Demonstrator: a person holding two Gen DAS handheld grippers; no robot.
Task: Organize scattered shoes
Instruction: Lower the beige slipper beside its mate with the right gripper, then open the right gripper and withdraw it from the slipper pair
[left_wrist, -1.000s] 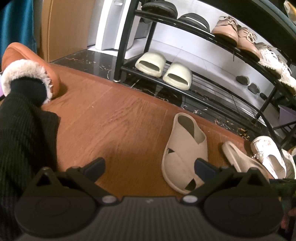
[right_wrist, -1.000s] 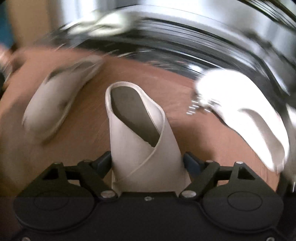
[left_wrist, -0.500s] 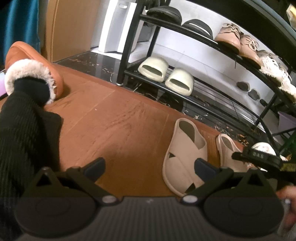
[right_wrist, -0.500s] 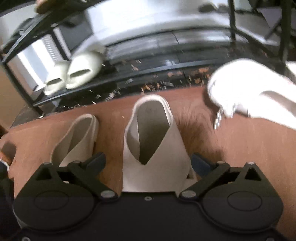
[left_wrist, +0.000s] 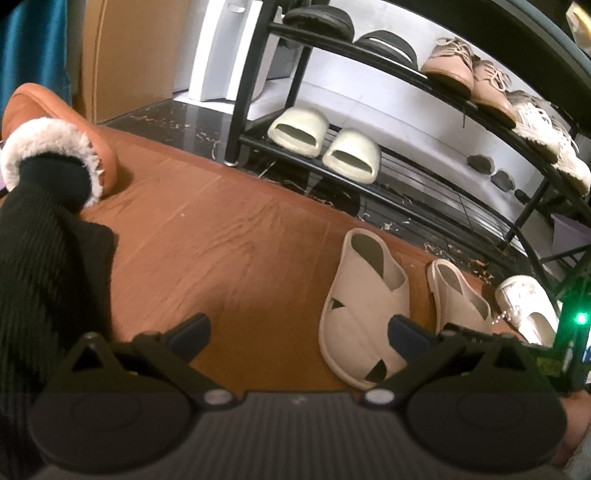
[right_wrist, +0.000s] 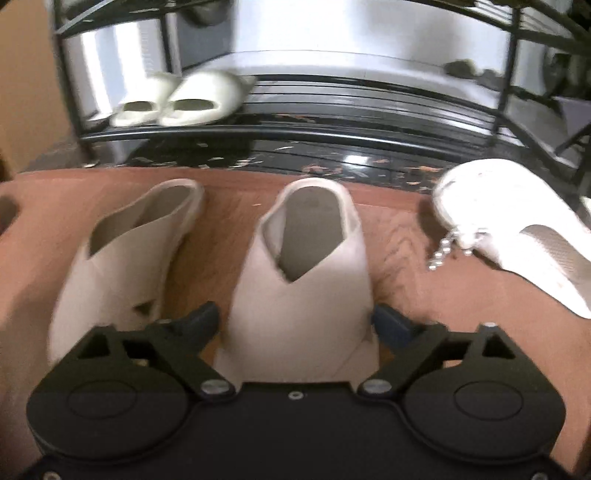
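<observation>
The right gripper (right_wrist: 295, 317) pinches the toe end of a beige cross-strap slipper (right_wrist: 306, 266) on the wooden floor (right_wrist: 461, 314), its mate (right_wrist: 125, 251) just beside at nine o'clock; the left gripper (left_wrist: 297, 332) hangs spread and empty. To finish well, I'd line up the heels, parallel to the shoe rack (right_wrist: 332, 133) at twelve o'clock, before releasing. No brand or writing is legible.
</observation>
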